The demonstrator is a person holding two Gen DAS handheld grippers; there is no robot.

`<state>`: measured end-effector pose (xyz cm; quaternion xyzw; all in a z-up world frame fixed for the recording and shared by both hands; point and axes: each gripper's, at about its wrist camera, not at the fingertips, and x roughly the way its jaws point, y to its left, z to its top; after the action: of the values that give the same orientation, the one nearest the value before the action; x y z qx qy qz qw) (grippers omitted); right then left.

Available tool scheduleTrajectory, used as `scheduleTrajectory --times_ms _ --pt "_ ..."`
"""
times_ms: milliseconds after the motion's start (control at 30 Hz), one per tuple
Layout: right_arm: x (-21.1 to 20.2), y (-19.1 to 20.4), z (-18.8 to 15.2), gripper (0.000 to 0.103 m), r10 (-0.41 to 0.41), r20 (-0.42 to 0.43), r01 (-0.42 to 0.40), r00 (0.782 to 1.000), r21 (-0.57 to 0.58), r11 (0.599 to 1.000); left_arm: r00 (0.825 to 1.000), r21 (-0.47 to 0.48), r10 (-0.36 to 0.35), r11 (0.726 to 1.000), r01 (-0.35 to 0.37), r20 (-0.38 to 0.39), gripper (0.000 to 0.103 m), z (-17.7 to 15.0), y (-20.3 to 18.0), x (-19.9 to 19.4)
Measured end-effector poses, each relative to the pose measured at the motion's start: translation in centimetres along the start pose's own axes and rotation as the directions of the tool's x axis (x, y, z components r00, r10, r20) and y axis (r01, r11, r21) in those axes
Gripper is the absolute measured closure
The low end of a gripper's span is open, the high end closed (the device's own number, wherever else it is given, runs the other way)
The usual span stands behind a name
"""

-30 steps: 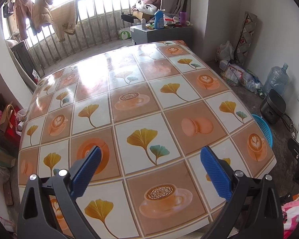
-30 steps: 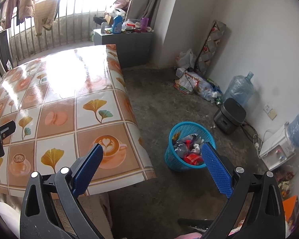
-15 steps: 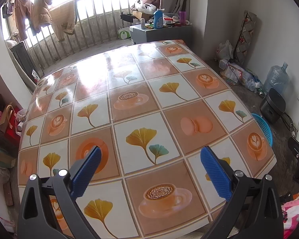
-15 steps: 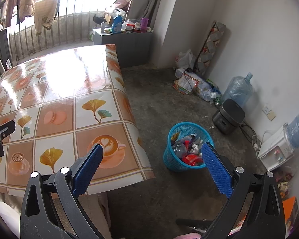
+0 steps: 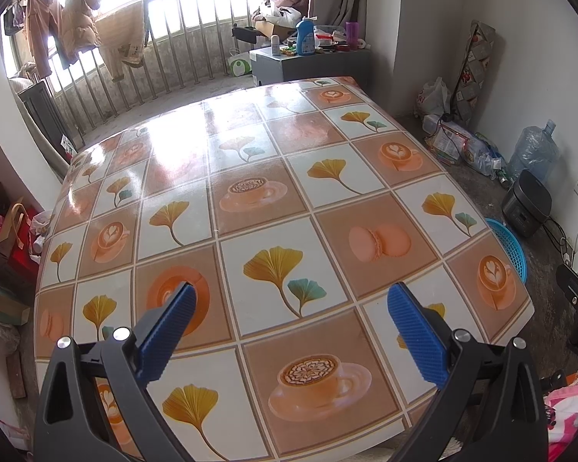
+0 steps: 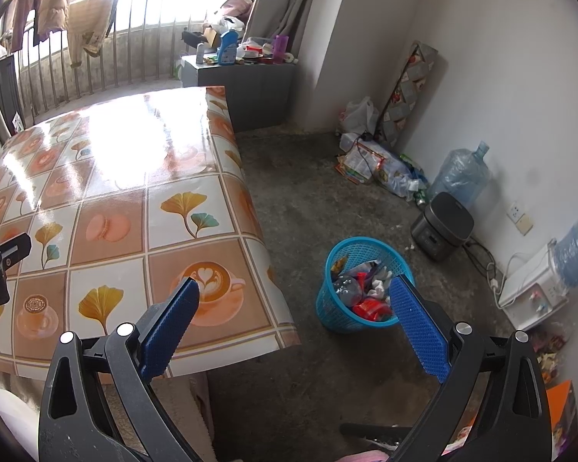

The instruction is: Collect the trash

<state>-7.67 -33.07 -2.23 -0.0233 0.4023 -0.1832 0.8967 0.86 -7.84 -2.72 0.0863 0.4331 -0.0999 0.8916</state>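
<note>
Left wrist view: left tool (image 5: 289, 300) spread wide, gripping nothing, above the patterned desk (image 5: 250, 177). Blue basket (image 5: 510, 244) rim visible past the desk's right edge.

Right wrist view: right tool (image 6: 294, 294) spread, gripping nothing, over the floor (image 6: 308, 200). Trash (image 6: 360, 288) lies inside the basket beside the desk.
</note>
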Motion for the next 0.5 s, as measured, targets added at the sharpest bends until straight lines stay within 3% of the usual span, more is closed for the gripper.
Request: scheduleTrajectory --times_ms 500 --pt "-0.10 0.09 -0.06 0.008 -0.002 0.000 0.002 1.000 0.002 1.000 1.000 0.000 -0.001 1.000 0.001 -0.003 0.006 -0.02 0.00 0.09"
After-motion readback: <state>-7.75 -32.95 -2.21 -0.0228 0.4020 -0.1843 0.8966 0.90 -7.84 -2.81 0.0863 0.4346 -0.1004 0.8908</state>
